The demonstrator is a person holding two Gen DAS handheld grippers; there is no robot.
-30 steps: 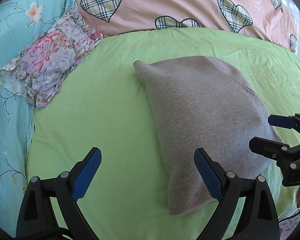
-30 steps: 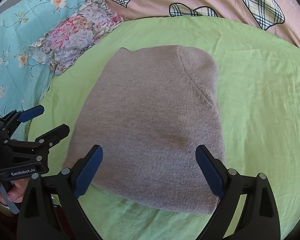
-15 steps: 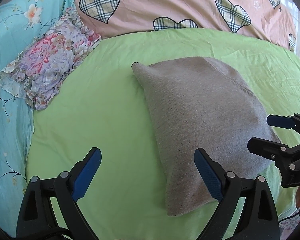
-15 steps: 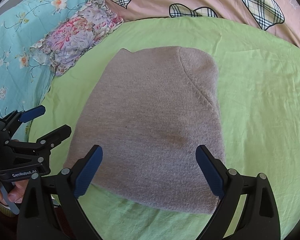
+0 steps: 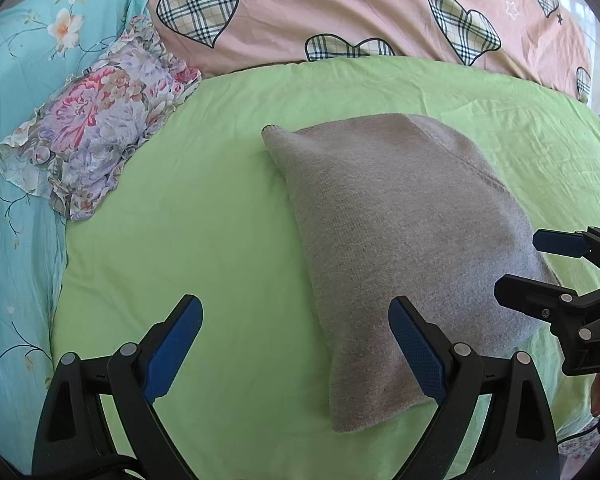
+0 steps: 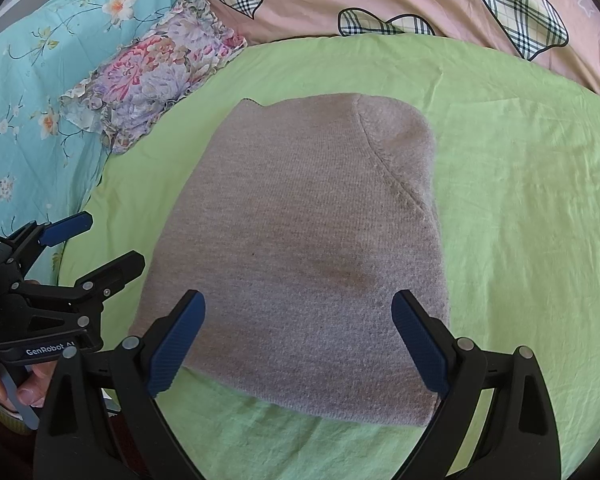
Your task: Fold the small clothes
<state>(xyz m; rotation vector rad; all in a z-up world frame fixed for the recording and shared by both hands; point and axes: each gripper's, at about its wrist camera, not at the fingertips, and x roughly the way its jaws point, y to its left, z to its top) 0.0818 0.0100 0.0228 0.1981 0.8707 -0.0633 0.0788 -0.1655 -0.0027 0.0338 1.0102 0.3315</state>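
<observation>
A grey-brown knitted garment (image 5: 396,240) lies folded flat on the green sheet (image 5: 204,240); it also shows in the right wrist view (image 6: 308,256). My left gripper (image 5: 296,344) is open and empty, hovering over the sheet at the garment's near left edge. It shows at the left of the right wrist view (image 6: 100,240). My right gripper (image 6: 300,340) is open and empty, hovering above the garment's near edge. It shows at the right of the left wrist view (image 5: 540,264).
A small floral frilled cloth (image 5: 96,136) lies at the left on the turquoise flowered bedding (image 5: 16,208). A pink quilt with plaid hearts (image 5: 340,12) runs along the far side. The green sheet (image 6: 520,220) extends to the right of the garment.
Almost nothing differs. Both grippers stay open; the views shift only slightly against the garment.
</observation>
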